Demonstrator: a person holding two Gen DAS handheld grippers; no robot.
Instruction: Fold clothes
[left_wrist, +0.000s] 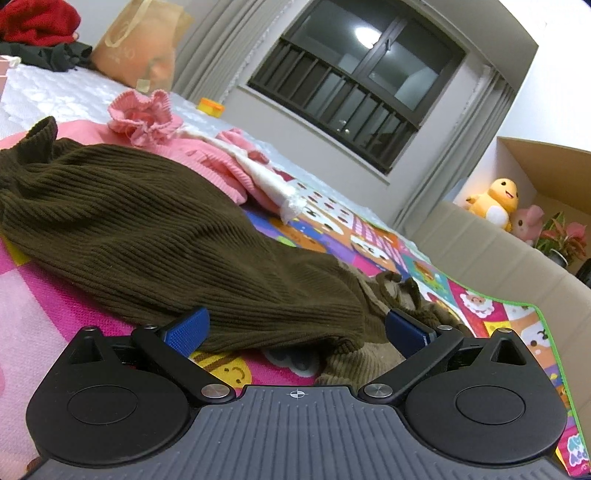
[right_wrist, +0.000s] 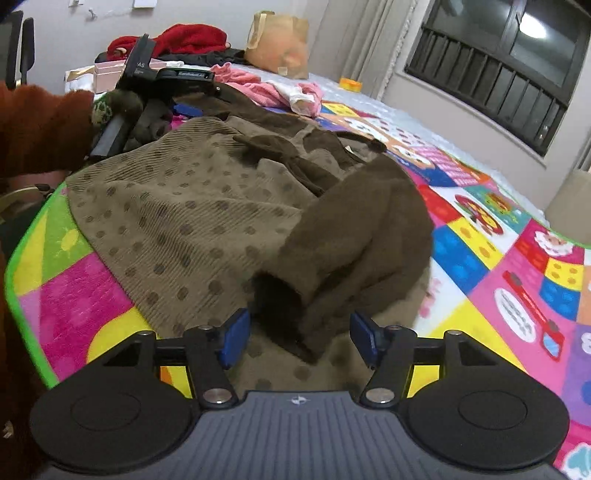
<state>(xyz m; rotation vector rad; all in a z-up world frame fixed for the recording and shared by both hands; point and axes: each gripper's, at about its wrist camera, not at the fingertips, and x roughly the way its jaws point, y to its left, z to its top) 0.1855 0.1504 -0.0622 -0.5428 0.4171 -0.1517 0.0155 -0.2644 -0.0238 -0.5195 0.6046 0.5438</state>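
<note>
A brown corduroy garment (left_wrist: 177, 236) lies on the colourful play mat (left_wrist: 476, 306); its dotted lighter brown part (right_wrist: 177, 206) spreads at the near left in the right wrist view. My left gripper (left_wrist: 295, 330) is open, its blue fingers on either side of the garment's dark hem. My right gripper (right_wrist: 299, 336) is open around the end of a dark brown sleeve (right_wrist: 354, 236) that lies folded over the dotted part. The left gripper also shows in the right wrist view (right_wrist: 162, 99) at the garment's far side.
A pink garment (left_wrist: 155, 118) with a white piece lies beyond the brown one. A paper bag (left_wrist: 140, 40), red clothes (left_wrist: 37, 18) and a yellow tub (left_wrist: 210, 106) sit at the bed's far end. A beige bed edge (left_wrist: 498, 254) stands on the right.
</note>
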